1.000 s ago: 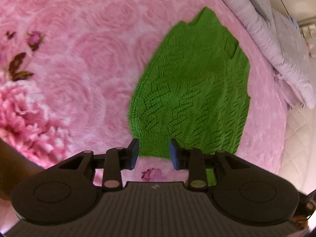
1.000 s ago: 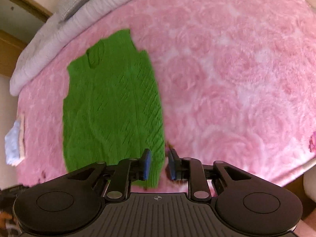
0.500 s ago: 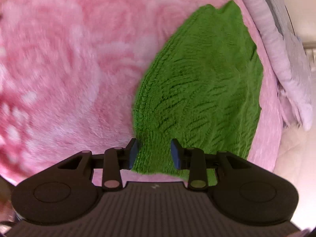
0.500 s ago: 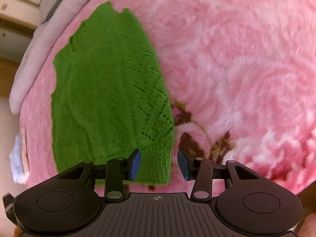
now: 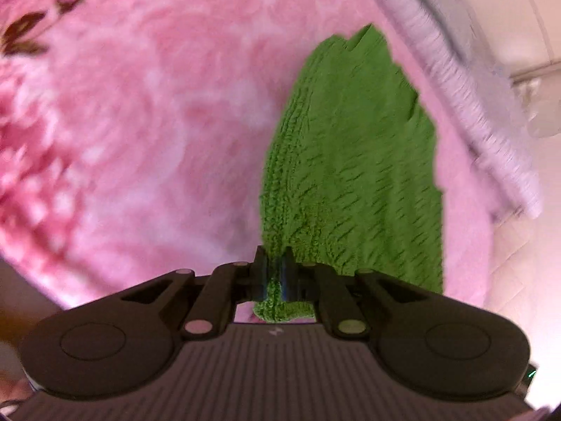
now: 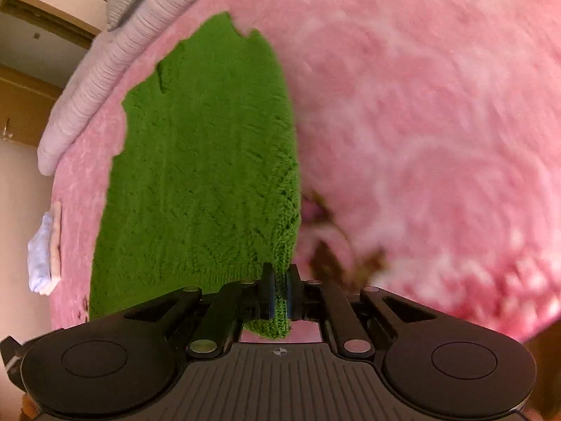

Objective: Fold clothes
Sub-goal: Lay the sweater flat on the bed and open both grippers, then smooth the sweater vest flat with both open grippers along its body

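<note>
A green knitted garment (image 5: 350,161) lies spread on a pink floral blanket (image 5: 157,122). My left gripper (image 5: 275,266) is shut on the garment's near left corner, with a tuft of green knit between its fingers. In the right wrist view the same green garment (image 6: 203,175) stretches away from me. My right gripper (image 6: 279,282) is shut on its near right corner, with knit pinched between the blue pads and hanging below them.
A pale ribbed quilt (image 6: 105,56) lies rolled along the far edge of the pink blanket (image 6: 420,122); it also shows in the left wrist view (image 5: 455,80). A small folded pile of pale cloth (image 6: 44,252) sits at the blanket's left edge.
Both grippers were open over the garment's near hem half a second ago. Both have now closed on its near corners, and the views are blurred by motion.
</note>
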